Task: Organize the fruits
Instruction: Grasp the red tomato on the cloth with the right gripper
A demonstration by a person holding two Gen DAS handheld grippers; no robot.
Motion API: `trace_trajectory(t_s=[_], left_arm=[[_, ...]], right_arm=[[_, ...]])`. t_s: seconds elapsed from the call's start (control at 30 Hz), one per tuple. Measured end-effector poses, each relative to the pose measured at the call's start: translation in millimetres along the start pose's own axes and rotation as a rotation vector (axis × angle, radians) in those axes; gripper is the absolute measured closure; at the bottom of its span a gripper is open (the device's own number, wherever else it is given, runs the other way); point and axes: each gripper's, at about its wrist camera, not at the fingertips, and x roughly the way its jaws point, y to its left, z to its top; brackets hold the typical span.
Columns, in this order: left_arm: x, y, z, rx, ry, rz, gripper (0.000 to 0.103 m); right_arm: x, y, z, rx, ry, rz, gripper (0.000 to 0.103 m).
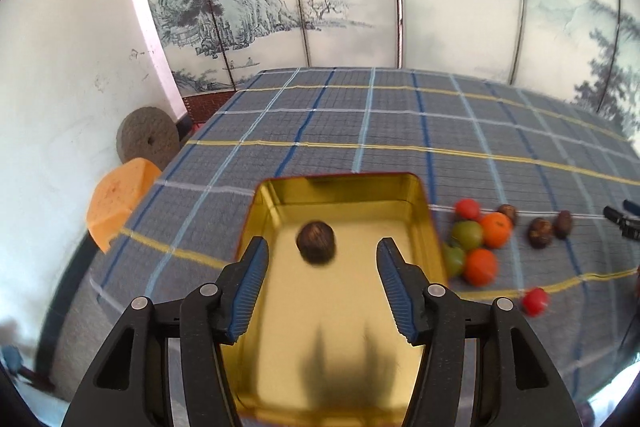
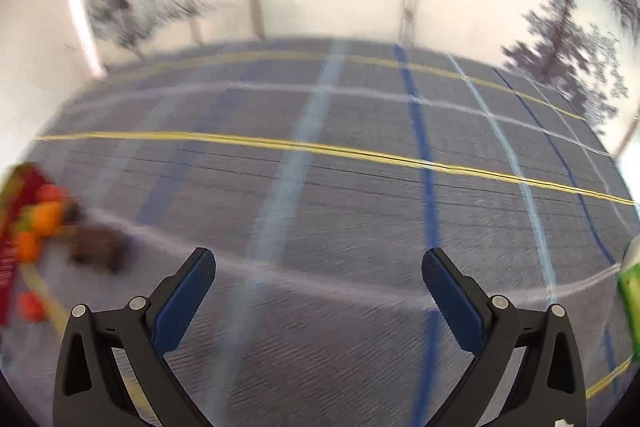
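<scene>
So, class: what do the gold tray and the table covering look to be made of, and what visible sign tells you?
Gold tray: probably thin metal, glossy finish; its floor shows a dark mirror image of the left tool, and the corners are rounded with a rolled rim.
Table covering: woven plaid cloth, matte; fine ribbed weave shows, no shine.

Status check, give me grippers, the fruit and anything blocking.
Left gripper open over gold tray, one brown fruit inside. Right gripper open, empty. Fruit pile beside tray. Nothing blocking.
</scene>
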Motion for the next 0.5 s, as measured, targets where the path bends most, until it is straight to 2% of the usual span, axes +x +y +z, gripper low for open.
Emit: trace_trajectory(t_s=[0.1,0.13,0.17,0.2,0.23,0.3,0.33,0.4,0.43,0.5], left_arm=[[-12,-5,-15,-0.020,0.005,-0.021,0.044],[-17,-8,-22,-0.011,0.006,-0.035,0.044],[-22,-11,-27,-0.003,0.005,-0.044,0.044],[-26,-16,-31,0.006,0.004,-0.052,0.044],[-31,-20,-36,0.017,0.001,-0.064,0.044],[-41,-25,-43,0.022,-0.014,-0.082,0.044],[-44,-24,-45,0.013,-0.018,-0.092,0.044],[-48,-21,-50,-0.002,-0.014,-0.118,0.044],[-49,-20,-52,-0.004,-0.011,-0.126,0.044],[-52,-20,-57,0.007,-0.013,-0.122,0.044]], right_arm=[[-41,47,-13,-0.068,-0.097,0.193,0.000],[-49,64,-16,-0.104,-0.100,0.245,0.000],[-58,90,-21,-0.165,-0.087,0.337,0.001],[-60,108,-25,-0.218,-0.089,0.372,0.003],[-58,128,-30,-0.279,-0.067,0.380,0.006],[-54,160,-35,-0.354,-0.008,0.429,0.023],[-55,165,-33,-0.357,0.012,0.455,0.027],[-30,181,-38,-0.409,0.066,0.440,0.038],[-35,185,-39,-0.406,0.059,0.459,0.039],[-27,193,-43,-0.433,0.066,0.440,0.039]])
